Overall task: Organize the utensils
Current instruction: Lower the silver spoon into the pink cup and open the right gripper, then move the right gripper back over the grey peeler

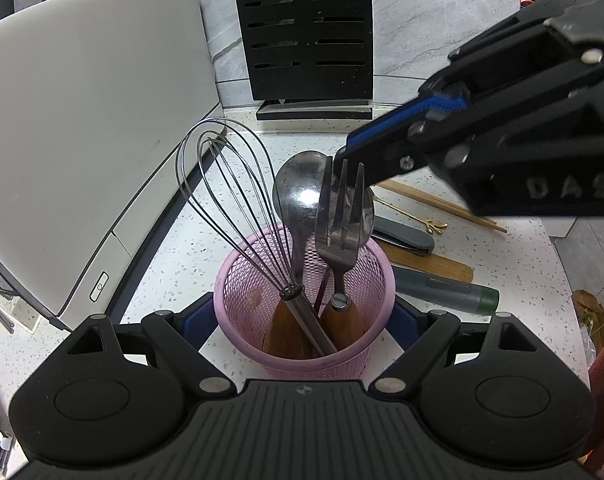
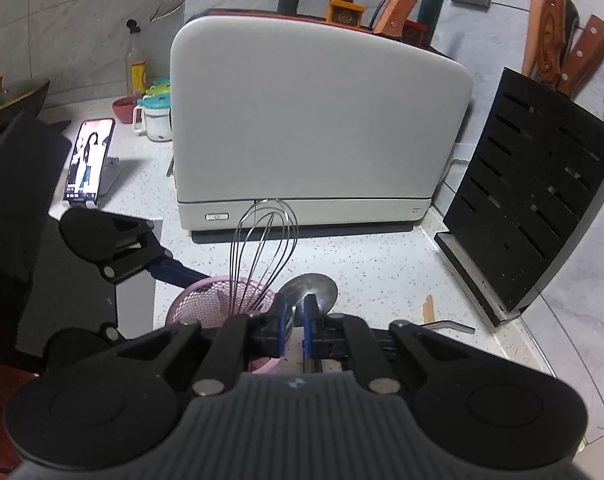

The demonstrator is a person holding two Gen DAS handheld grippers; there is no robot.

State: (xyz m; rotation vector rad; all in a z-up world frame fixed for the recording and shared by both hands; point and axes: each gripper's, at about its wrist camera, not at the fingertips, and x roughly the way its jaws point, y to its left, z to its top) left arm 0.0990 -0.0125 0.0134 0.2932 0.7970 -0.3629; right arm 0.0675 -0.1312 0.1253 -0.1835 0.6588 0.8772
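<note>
The right tongs (image 1: 344, 160), nearly together on the upright wooden-handled steel fork's (image 1: 338, 236) tines, need only part since its handle sits in the pink mesh basket (image 1: 378, 280), which the left tongs (image 1: 304, 322) clasp on the speckled tabletop (image 1: 514, 264).

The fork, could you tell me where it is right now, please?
In the left wrist view the fork stands tines-up in the pink basket, right of the whisk, in front of the spoon.
</note>
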